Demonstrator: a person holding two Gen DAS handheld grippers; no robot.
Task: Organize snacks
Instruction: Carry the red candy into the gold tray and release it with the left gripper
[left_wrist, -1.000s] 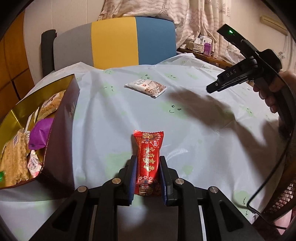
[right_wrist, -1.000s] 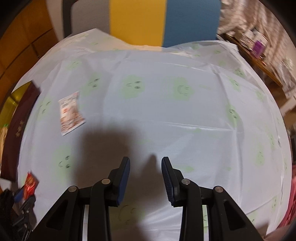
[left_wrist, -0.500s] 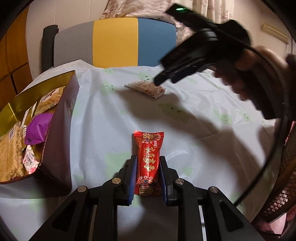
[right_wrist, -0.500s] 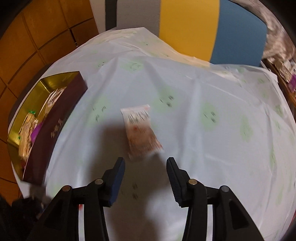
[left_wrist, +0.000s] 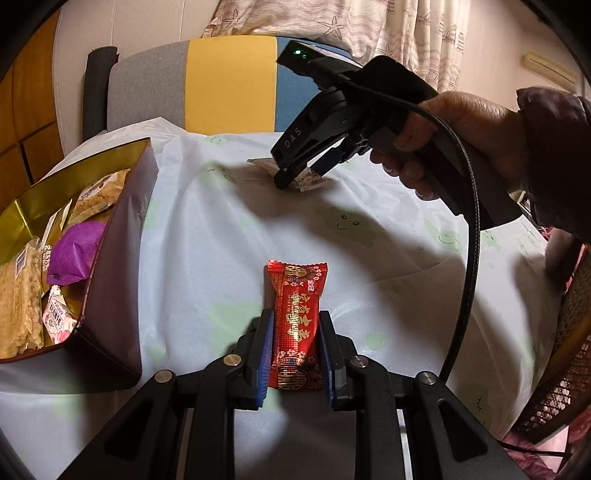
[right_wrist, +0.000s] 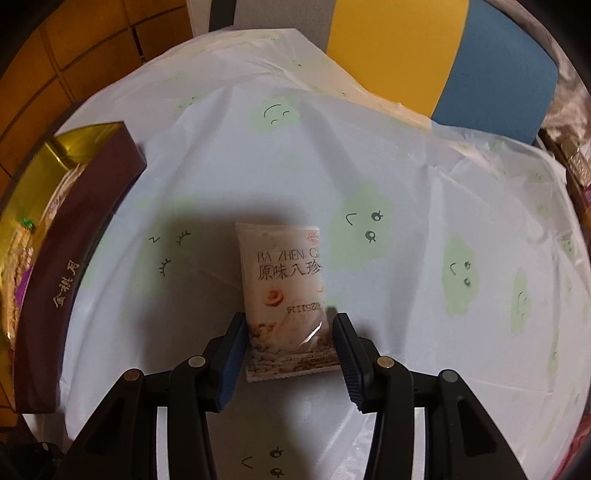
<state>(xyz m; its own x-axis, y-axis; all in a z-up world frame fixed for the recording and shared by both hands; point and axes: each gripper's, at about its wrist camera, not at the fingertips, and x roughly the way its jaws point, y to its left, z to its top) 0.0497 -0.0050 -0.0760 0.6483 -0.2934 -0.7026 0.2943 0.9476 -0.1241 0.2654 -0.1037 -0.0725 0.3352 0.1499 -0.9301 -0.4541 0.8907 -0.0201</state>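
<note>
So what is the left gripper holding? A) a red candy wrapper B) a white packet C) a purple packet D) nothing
A: the left gripper has its blue pads pressed on both sides of the red snack packet with gold writing.

Glossy red foil wrapper (left_wrist: 295, 325); shiny white plastic packet (right_wrist: 284, 291); thin, creased plastic cloth (right_wrist: 406, 192) over the worktop; gold-lined matt maroon box (left_wrist: 122, 266).
</note>
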